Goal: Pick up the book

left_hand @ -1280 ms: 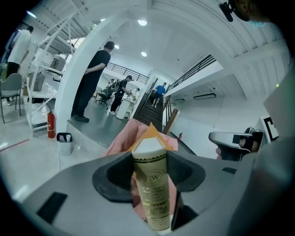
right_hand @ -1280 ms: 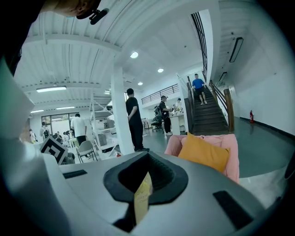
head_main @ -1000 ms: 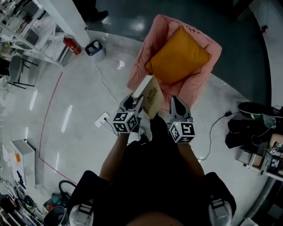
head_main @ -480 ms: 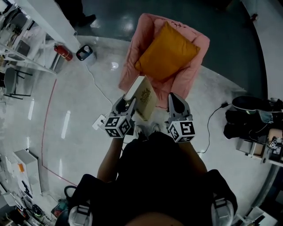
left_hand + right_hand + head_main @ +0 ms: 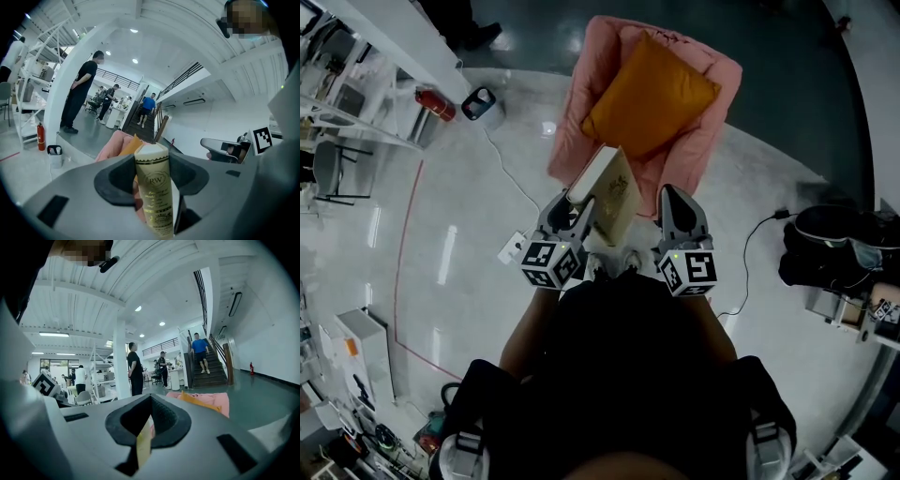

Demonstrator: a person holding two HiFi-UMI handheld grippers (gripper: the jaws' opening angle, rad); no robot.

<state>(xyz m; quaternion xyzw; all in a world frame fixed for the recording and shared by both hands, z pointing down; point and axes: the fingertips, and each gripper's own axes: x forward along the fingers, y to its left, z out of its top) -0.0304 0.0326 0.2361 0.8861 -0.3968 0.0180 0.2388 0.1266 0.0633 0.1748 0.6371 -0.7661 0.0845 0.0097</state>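
Book (image 5: pixel 611 192) is off the seat and in the air, tilted, above the floor (image 5: pixel 469 216) just in front of the armchair (image 5: pixel 712 141). Left tongs (image 5: pixel 574 211) pinch it, one pad on each cover, spine toward that gripper's camera. Right tongs (image 5: pixel 677 211) sit just beside the book, pads pressed together; a thin pale-yellow sliver shows in the slit, and I cannot tell what it is. Risks, as I judge them: only one pair plainly holds the book, and near one end, so its weight could swing it about the pads or slide it out; the glossy cover would help that along. A loose cover could also fall open. A cable (image 5: pixel 511 173) and power strip (image 5: pixel 513 249) lie near the feet, so a trip is possible. Floor is pale, polished and reflective, with a red line (image 5: pixel 403 262), turning dark teal past the chair. An orange cushion (image 5: pixel 652 94) fills the seat. Large white hall: staircase (image 5: pixel 211 364), people standing about, fire extinguisher (image 5: pixel 434 103).
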